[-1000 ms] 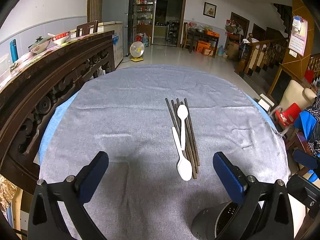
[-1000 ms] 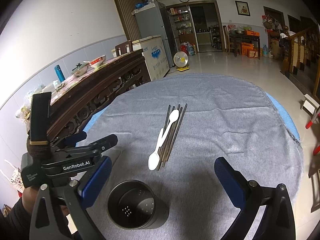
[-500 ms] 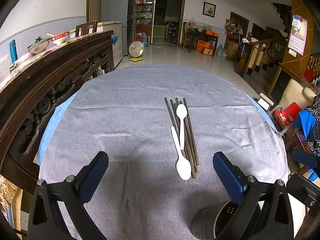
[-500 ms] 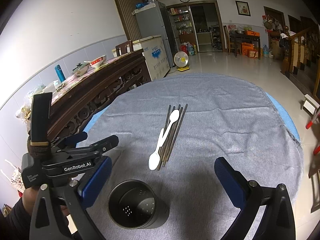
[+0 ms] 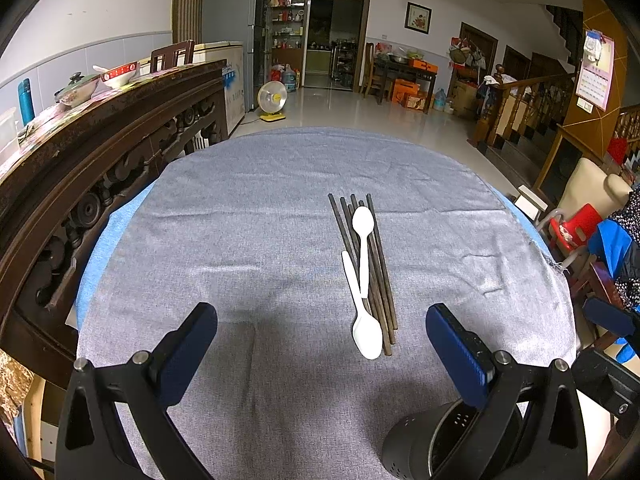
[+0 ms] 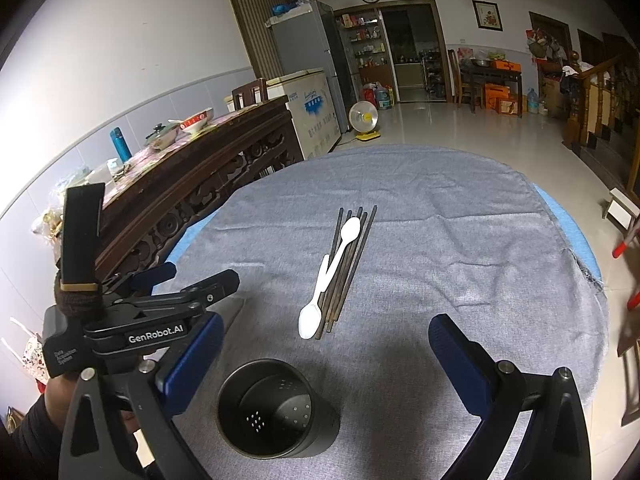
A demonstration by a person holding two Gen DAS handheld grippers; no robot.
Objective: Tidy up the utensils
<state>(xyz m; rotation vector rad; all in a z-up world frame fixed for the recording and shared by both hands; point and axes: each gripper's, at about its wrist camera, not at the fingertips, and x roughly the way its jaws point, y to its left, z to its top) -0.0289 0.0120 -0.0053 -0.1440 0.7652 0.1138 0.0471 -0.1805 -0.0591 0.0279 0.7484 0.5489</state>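
Left gripper (image 5: 320,354): fingers spread wide, holding nothing, clear of white spoons (image 5: 362,280). Right gripper (image 6: 320,364): wide apart, empty, above black holder (image 6: 276,412).

Two spoons (image 5: 362,280) lie on chopsticks (image 5: 380,276), mid-table (image 5: 240,240); holder (image 6: 276,408) upright nearer camera.

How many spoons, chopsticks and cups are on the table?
White spoons: 2
Dark chopsticks: 5 far ends show, though they overlap, so the count is approximate
Black holder cup: 1
Total: about 8 things on the gray cloth
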